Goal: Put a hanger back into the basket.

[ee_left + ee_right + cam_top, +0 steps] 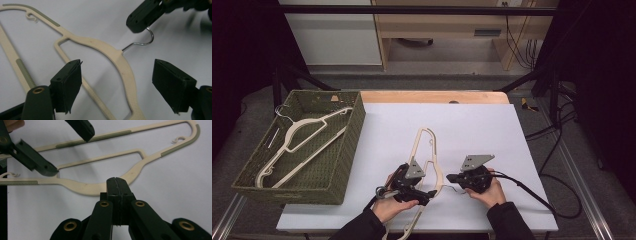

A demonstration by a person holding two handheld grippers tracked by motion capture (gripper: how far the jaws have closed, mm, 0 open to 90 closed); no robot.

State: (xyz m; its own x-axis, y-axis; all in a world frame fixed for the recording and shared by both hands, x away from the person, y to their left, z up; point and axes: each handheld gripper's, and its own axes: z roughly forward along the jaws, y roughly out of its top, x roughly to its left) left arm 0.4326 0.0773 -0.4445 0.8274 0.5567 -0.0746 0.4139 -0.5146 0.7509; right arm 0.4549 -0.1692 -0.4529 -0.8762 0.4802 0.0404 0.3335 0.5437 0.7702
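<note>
Hanger is lying near the counter's front edge. Right claw is clamping its hook; left claw, open, is straddling its shoulder. Next: close, lift, carry to basket.

Cream plastic clothes hanger with a thin metal wire hook, lying flat on the white counter. Long axis runs roughly front to back in the high view, one shoulder tip pointing away, the other near the front edge. Grey-green ribbed non-slip strips on the shoulders and the lower bar, small moulded notch hook near each tip. Wire hook points toward the right side, at mid-length of the hanger.
</note>
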